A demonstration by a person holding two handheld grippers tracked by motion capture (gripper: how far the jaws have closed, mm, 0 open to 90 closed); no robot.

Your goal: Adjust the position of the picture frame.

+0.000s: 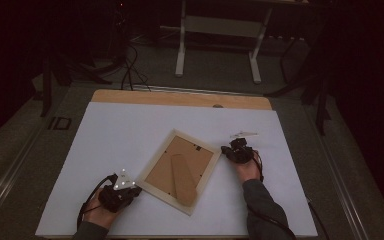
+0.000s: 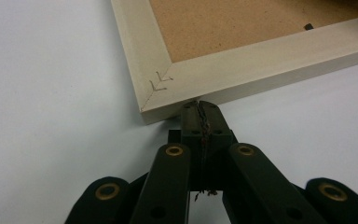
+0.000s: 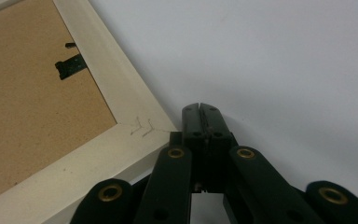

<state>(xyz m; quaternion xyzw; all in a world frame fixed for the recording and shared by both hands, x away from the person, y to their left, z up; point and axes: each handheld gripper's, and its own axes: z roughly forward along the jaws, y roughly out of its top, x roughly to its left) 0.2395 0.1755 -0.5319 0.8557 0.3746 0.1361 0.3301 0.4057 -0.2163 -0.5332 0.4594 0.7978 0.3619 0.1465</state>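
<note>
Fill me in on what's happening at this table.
A person holds a claw in each hand beside a picture frame that lies face down on a white table, its brown backing and stand up. The left claw is shut, its tip at one corner of the frame. The right claw is shut too, right by the opposite corner. Neither grips the frame.

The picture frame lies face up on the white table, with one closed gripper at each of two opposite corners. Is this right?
Not quite: the picture frame lies face down; the high view shows its brown backing board and stand. The rest holds: left gripper and right gripper are closed at opposite corners on the white table.
</note>
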